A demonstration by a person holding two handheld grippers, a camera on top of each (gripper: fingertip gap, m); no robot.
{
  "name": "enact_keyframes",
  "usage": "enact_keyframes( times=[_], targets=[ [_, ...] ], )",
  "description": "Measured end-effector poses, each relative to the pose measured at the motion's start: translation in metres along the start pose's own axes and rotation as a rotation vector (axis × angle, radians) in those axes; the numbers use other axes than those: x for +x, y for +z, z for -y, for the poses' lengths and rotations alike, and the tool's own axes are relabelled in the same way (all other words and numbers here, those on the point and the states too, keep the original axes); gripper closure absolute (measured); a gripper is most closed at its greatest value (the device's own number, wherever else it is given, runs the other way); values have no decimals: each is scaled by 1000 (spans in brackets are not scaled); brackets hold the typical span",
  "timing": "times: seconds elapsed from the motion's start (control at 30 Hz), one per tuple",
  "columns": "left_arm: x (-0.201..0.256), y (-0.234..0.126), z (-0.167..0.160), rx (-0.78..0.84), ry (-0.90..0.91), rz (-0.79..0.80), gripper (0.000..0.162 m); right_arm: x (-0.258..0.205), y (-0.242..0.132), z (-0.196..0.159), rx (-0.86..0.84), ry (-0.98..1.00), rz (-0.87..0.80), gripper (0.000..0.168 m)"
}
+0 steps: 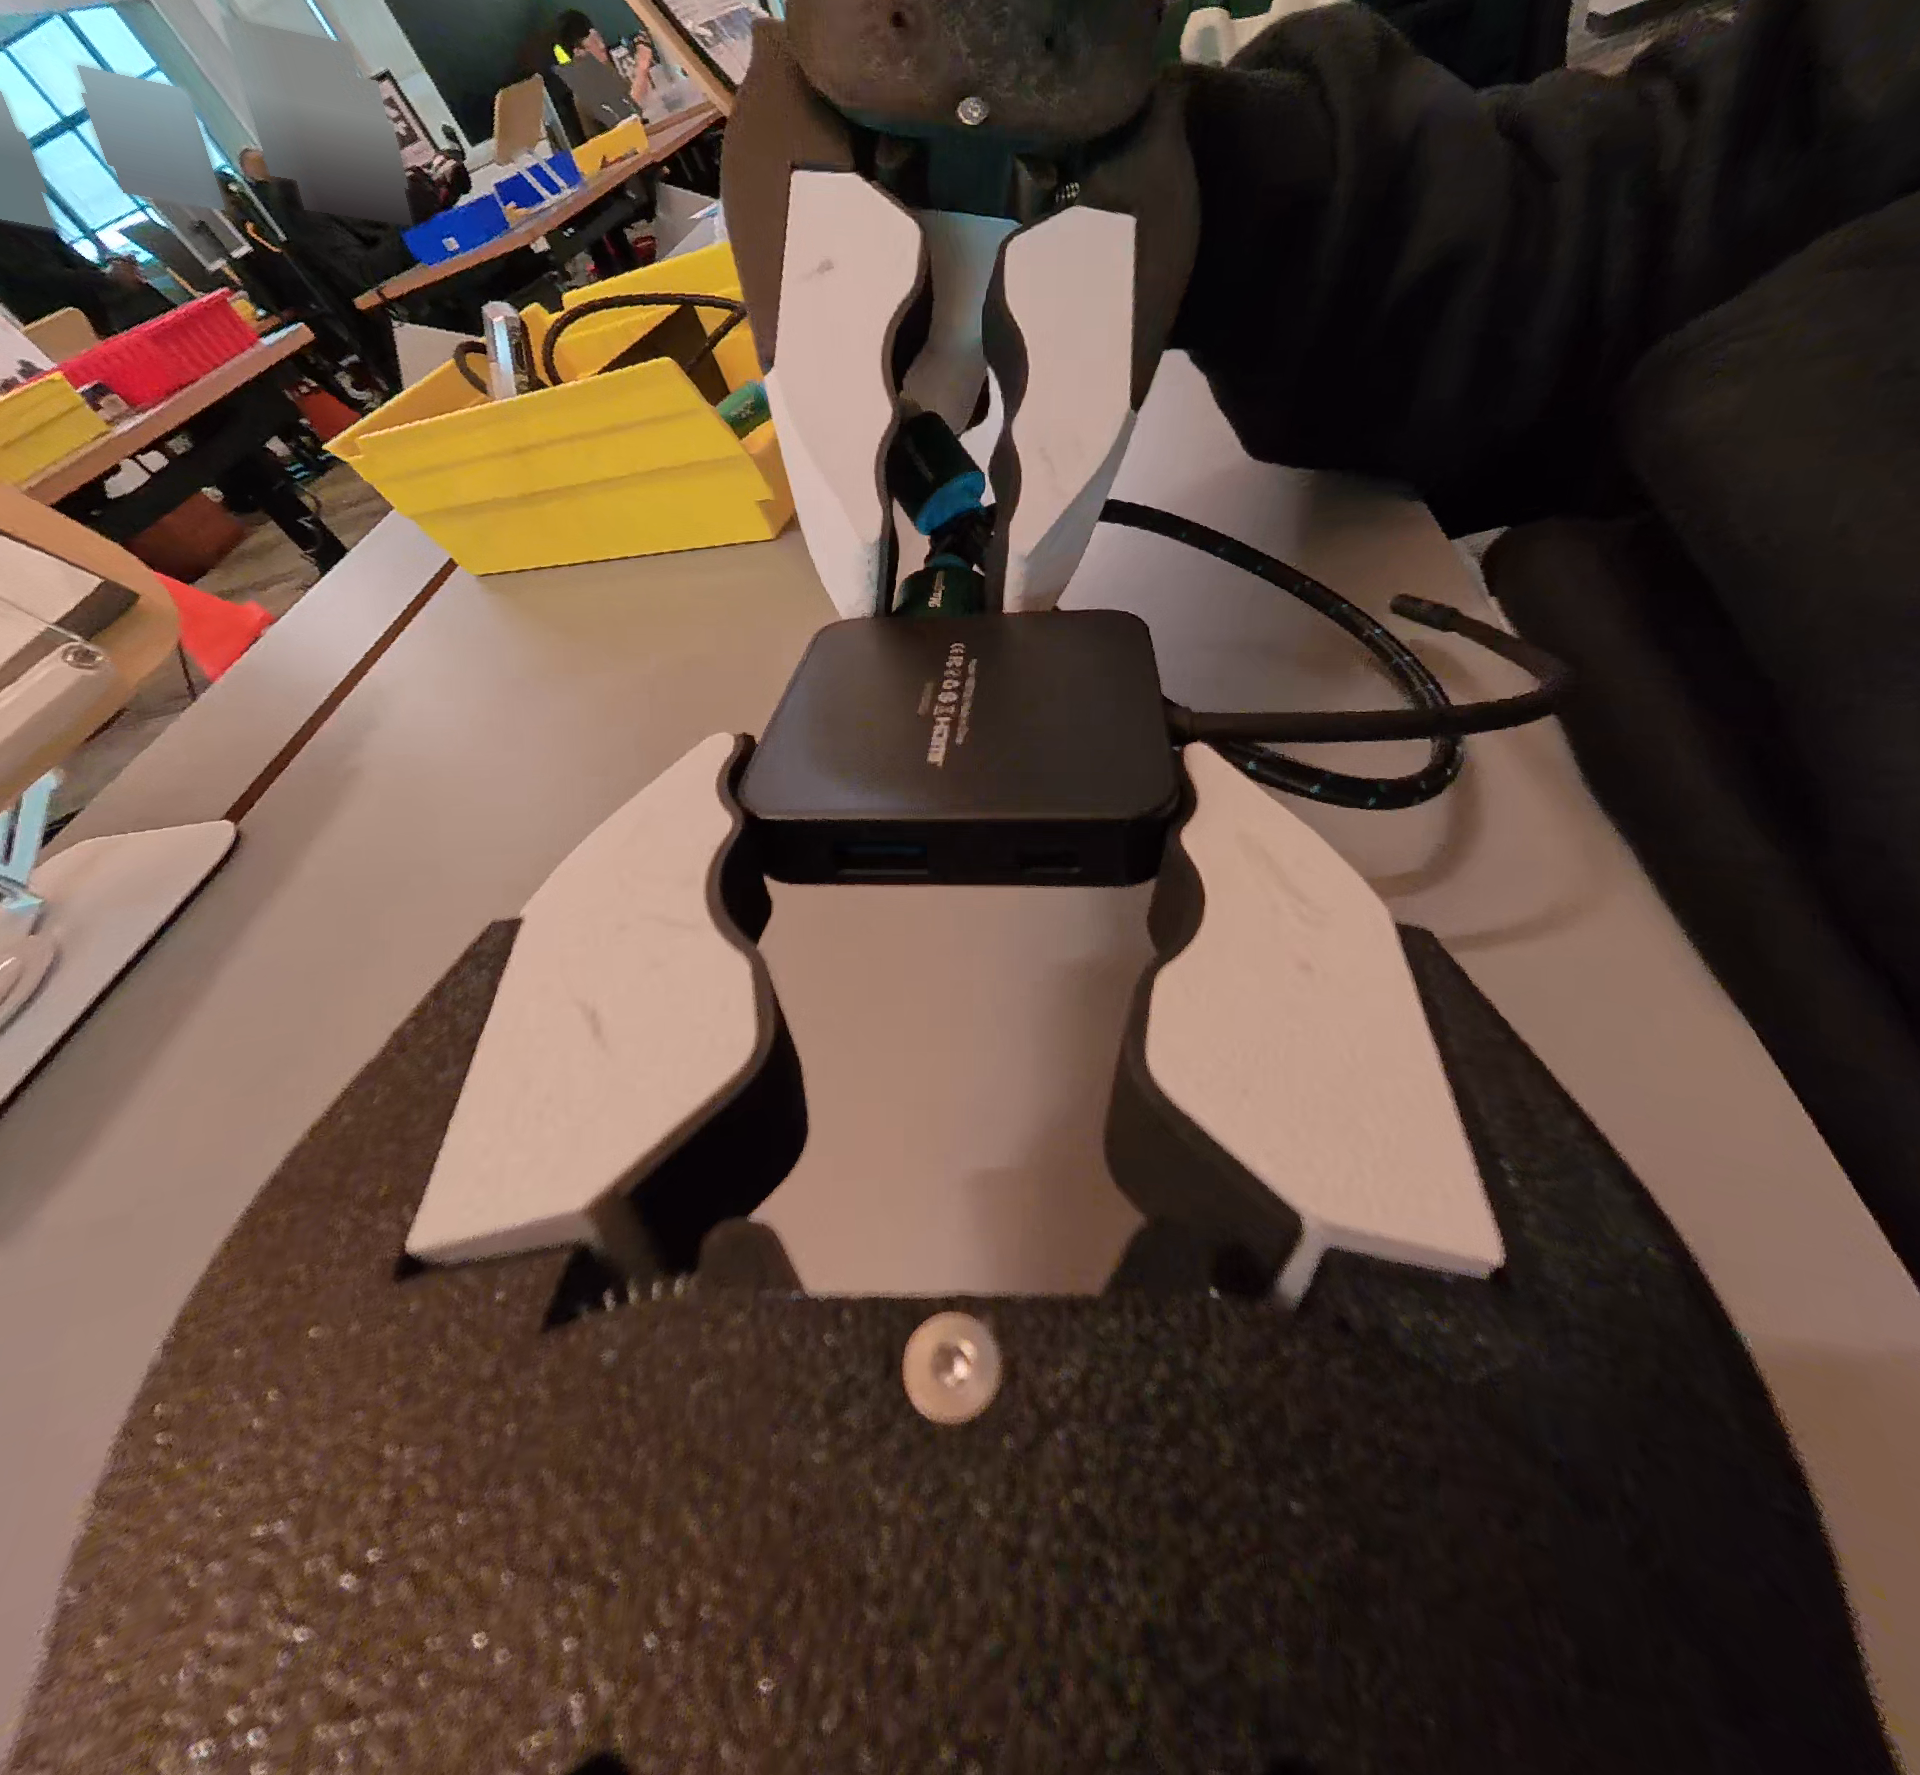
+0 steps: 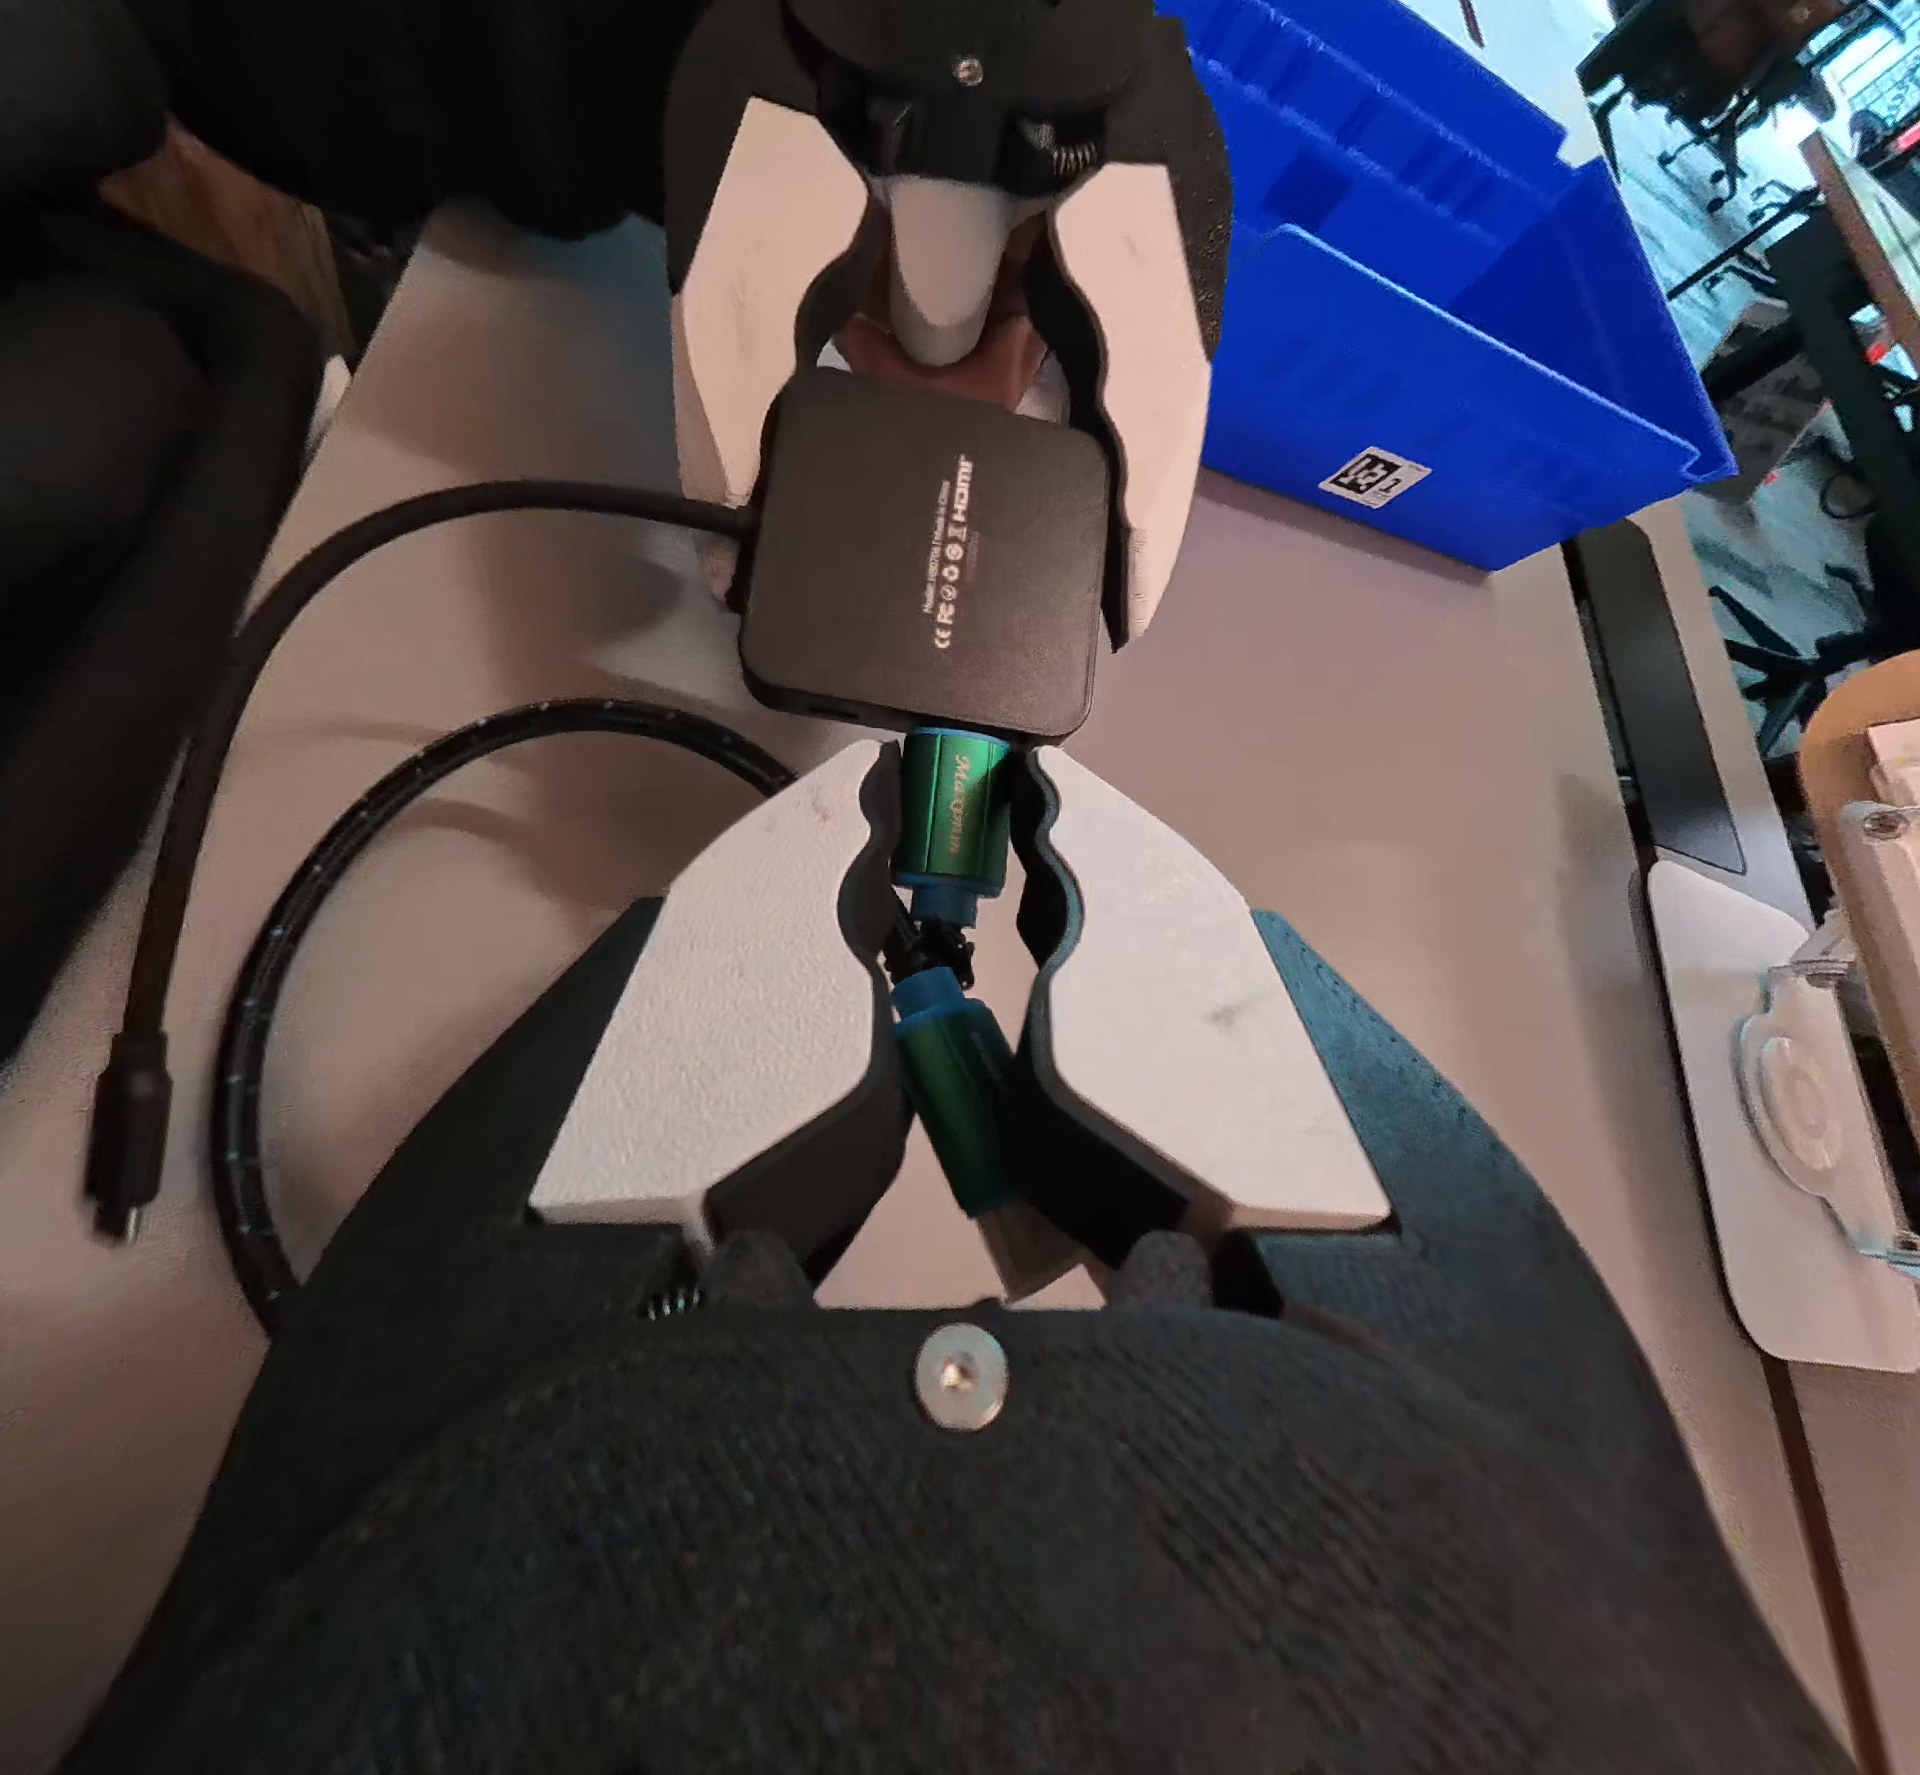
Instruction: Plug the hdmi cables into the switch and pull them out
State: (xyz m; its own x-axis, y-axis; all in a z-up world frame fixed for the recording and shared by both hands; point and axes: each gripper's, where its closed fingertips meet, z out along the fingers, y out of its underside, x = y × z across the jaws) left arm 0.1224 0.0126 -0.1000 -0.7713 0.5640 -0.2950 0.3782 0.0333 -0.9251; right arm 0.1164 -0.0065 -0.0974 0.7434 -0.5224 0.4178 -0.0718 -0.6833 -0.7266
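The left gripper (image 1: 956, 821) clamps the switch (image 2: 925, 551) mid-surface; the right gripper (image 2: 951, 790) grips the seated green HDMI plug (image 2: 951, 816); an off-axis pull could wedge it or drag the switch loose.

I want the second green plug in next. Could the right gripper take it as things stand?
Probably not yet: the right gripper is shut on the plugged-in connector; the loose plug lies between its fingers.

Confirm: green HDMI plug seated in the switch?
Looks in: the green plug butts against the switch edge, no metal tip showing. Full seating cannot tell.
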Motion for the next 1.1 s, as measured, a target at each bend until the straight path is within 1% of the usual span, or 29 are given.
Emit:
enact_keyframes(
  times=[0.03,0.07,0.1,0.13,0.17,0.2,0.23,0.27,0.3,0.33,0.4,0.47,0.5,0.53,0.57,0.6,0.63,0.67,0.8,0.87,0.9,0.97,1.03,1.07,1.1],
  targets=[
    [0,1,0,-8,4,1,90,-1,-1,-2,-17,-9,12,147],
    [-1,0,-1,-21,12,8,89,1,-5,-15,-104,-14,16,147],
    [-8,-10,0,-9,15,41,89,17,-21,-55,-343,-46,-64,147],
    [-21,-30,7,53,-13,98,89,29,-44,-85,-473,-36,-114,147],
    [-36,-55,16,127,-64,152,89,27,-57,-81,-370,41,-81,148],
    [-48,-77,23,186,-101,199,89,31,-70,-57,-185,107,-93,148],
    [-59,-94,28,228,-114,254,90,42,-89,-42,-93,124,-148,149],
    [-64,-104,34,255,-107,297,90,52,-108,-37,-92,107,-207,150],
    [-64,-109,39,275,-101,306,90,66,-130,-37,-132,78,-289,151],
    [-61,-110,45,293,-97,302,90,83,-157,-40,-195,47,-408,153],
    [-57,-108,48,292,-76,294,90,113,-216,-46,-288,49,-602,155],
    [-55,-102,45,262,-64,281,90,147,-288,-62,-404,81,-864,156],
    [-55,-98,43,260,-68,270,90,155,-315,-74,-448,124,-912,156],
    [-53,-95,42,263,-78,250,90,162,-332,-83,-446,152,-929,156],
    [-52,-91,41,265,-88,236,90,169,-341,-90,-411,166,-931,157],
    [-52,-88,39,262,-92,231,90,173,-344,-101,-377,205,-907,157],
    [-52,-85,36,252,-93,227,90,176,-344,-116,-365,253,-883,156],
    [-51,-82,34,238,-94,219,90,179,-342,-131,-370,261,-876,156],
    [-48,-76,29,210,-97,204,90,183,-314,-184,-365,195,-826,157],
    [-47,-76,28,203,-103,197,90,173,-288,-197,-269,209,-710,156],
    [-48,-76,28,204,-104,199,90,170,-281,-202,-221,252,-690,157],
    [-49,-78,28,207,-106,206,90,173,-283,-206,-97,342,-726,157],
    [-50,-80,28,214,-111,211,90,169,-285,-205,78,443,-694,155],
    [-50,-81,29,222,-116,210,90,168,-288,-216,60,470,-709,154],
    [-50,-81,29,227,-122,208,90,167,-293,-236,-52,494,-761,153]
  ],
)
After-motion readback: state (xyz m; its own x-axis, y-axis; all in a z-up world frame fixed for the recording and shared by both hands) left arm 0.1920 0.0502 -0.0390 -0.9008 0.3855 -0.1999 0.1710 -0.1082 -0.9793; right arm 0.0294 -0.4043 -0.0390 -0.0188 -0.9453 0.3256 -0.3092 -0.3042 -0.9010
